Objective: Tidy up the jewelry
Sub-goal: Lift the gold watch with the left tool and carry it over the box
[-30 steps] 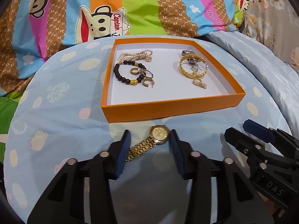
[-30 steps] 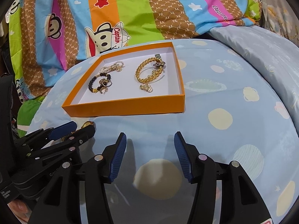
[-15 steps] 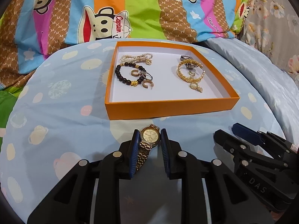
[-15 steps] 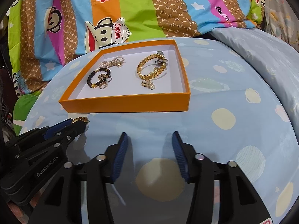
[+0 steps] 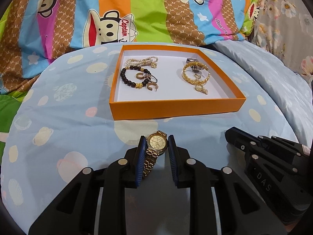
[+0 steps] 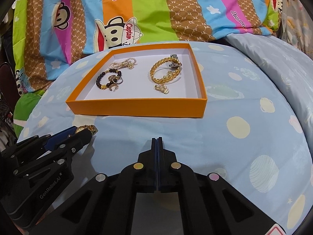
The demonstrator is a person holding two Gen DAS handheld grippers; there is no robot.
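Note:
My left gripper (image 5: 156, 142) is shut on a gold watch (image 5: 156, 144), its round face between the blue pads and the band hanging back below. It hovers in front of the orange box (image 5: 176, 109). The box holds a black bead bracelet (image 5: 130, 78), a pearl bracelet (image 5: 142, 61), rings (image 5: 149, 78) and a gold chain bracelet (image 5: 194, 77). My right gripper (image 6: 157, 140) is shut and empty, in front of the box (image 6: 137, 107); the left gripper (image 6: 78, 135) with the watch (image 6: 88, 128) shows to its left.
The box sits on a light blue spotted bedcover (image 5: 58, 117). A striped cartoon-monkey quilt (image 5: 137, 9) lies behind it. A pale blue folded cover (image 6: 283, 68) rises at the right. The right gripper shows at the lower right of the left wrist view (image 5: 234, 135).
My left gripper closed on the gold watch and lifted it off the bedcover. My right gripper went from open to fully shut.

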